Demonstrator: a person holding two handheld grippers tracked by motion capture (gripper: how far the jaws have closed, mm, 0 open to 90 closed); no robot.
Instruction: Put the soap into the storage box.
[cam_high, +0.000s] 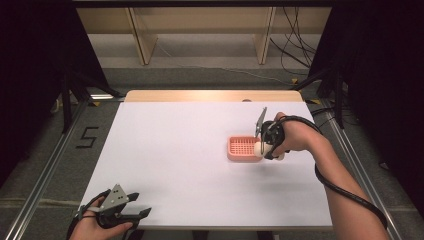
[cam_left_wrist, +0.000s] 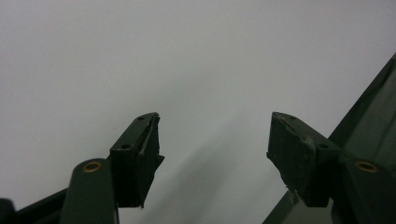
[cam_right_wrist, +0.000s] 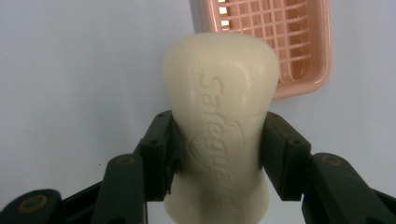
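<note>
A cream bar of soap (cam_right_wrist: 219, 121) with raised lettering is clamped at its narrow waist by my right gripper (cam_right_wrist: 217, 156), both pads pressed on its sides. In the high view that right gripper (cam_high: 264, 148) holds the soap (cam_high: 258, 148) at the right end of a pink slatted soap dish (cam_high: 241, 147) on the white table. The soap dish (cam_right_wrist: 285, 42) lies just beyond the bar in the right gripper view. My left gripper (cam_high: 141, 205) rests near the table's front left corner. Its jaws stand apart around the left gripper (cam_left_wrist: 215, 147) midpoint, with bare tabletop between them.
The white table top (cam_high: 175, 150) spreads wide to the left of the dish. A wooden strip (cam_high: 210, 96) edges its far side. Metal frame rails (cam_high: 45, 170) run along both sides, and wooden shelf legs (cam_high: 142, 40) and cables (cam_high: 295, 50) lie beyond.
</note>
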